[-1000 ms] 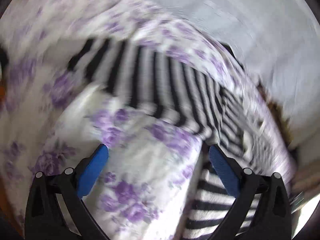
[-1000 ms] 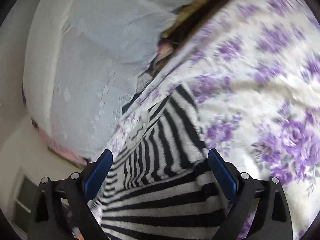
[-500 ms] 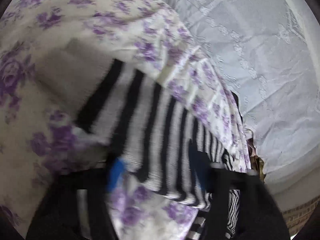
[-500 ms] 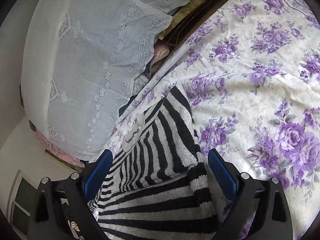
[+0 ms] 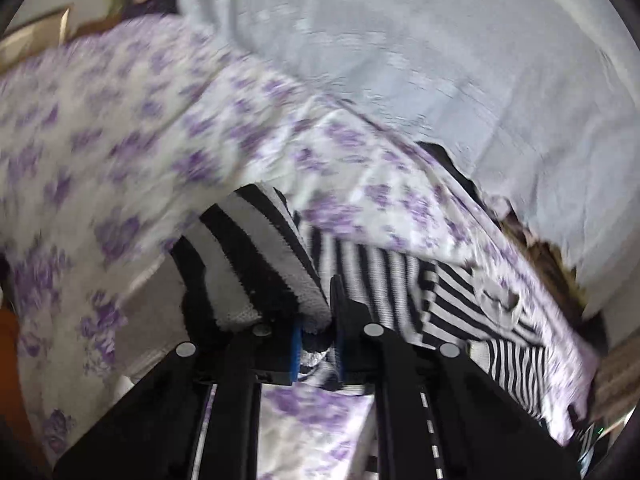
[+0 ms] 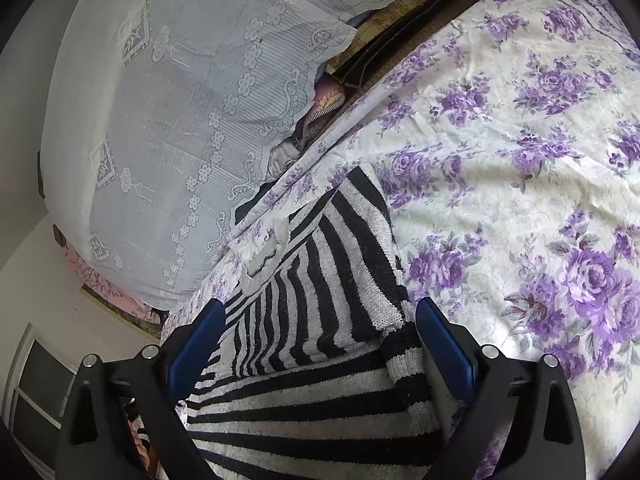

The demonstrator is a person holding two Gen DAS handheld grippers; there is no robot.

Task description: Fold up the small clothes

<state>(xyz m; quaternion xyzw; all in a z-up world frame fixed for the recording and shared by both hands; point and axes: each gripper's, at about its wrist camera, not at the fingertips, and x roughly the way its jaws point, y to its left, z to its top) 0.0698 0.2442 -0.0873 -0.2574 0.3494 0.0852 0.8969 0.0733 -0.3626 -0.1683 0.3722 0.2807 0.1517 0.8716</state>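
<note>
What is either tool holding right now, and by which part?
The left tool is shut on the striped sweater, pinching a bunched edge of the knit. The right tool is open over the sweater, holding nothing.

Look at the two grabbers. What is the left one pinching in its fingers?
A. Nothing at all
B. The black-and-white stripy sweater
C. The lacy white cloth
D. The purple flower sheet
B: the left gripper has its fingers shut on a lifted fold of the stripy sweater, with the flower sheet lying underneath.
</note>
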